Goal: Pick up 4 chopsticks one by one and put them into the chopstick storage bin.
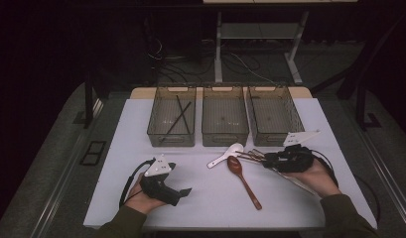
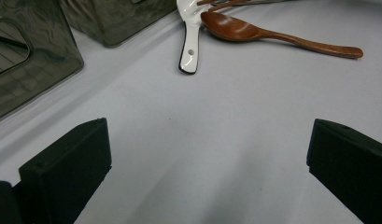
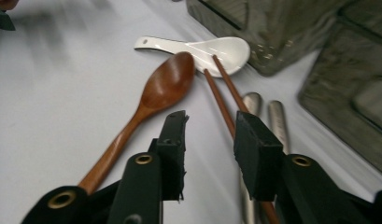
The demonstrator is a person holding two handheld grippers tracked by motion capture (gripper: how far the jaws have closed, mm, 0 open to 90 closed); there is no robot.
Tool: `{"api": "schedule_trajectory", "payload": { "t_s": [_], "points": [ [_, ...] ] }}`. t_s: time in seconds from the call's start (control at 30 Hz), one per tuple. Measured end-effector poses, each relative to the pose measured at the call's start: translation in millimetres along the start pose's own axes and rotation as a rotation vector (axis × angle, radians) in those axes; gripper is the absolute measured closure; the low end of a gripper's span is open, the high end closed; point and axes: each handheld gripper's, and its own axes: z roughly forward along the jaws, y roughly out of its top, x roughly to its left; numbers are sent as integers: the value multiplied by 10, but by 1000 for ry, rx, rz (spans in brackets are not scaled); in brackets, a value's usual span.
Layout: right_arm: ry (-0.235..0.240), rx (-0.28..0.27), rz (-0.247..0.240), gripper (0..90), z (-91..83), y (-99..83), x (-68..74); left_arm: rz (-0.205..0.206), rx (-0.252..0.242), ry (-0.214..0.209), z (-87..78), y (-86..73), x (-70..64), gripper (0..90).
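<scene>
1. Dark room around a white table [image 1: 210, 198]; we see desk legs and loose cables on the floor at the top of the high view.
2. Three clear bins sit in a row across the upper middle of the table: left bin [image 1: 171, 139] holds two dark sticks [image 1: 178, 118], middle bin [image 1: 225, 136] and right bin [image 1: 276, 135] look bare as far as we can tell.
3. Left gripper [image 1: 183, 192] rests in the lower left of the high view, held by a hand [image 1: 141, 198]; in the left gripper view its jaws stand wide apart with bare table between them, gripping nothing.
4. Right gripper [image 3: 208, 128] is at centre right of the high view, just below the right bin; jaws are narrowed but not closed, a gap shows between them.
5. Chopsticks [image 3: 221, 91], the pair we take as its target, run up the middle of the right gripper view, tips on the white spoon [image 3: 212, 49]; one stick passes by the right jaw, and we cannot tell whether it touches.
6. Wooden spoon [image 3: 151, 100] lies just left of the chopsticks, bowl touching the white spoon, handle running to the lower left under the left jaw.
7. Two metal handles [image 3: 277, 123] lie right of the chopsticks, near the bin.
</scene>
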Motion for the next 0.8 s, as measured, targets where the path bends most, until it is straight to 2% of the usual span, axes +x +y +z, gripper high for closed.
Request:
{"api": "schedule_trajectory", "payload": {
  "t_s": [0.3,0.53,0.8],
  "points": [
    [-111,37,2,648,-348,-164,-215,-3,-2,-7,1,-7,10,0],
    [-123,78,33,692,-410,-309,-341,-1,0,-9,-3,-7,9,0],
    [-165,114,55,838,-516,-487,-427,-2,4,-8,1,-10,13,0]
  ]
}}
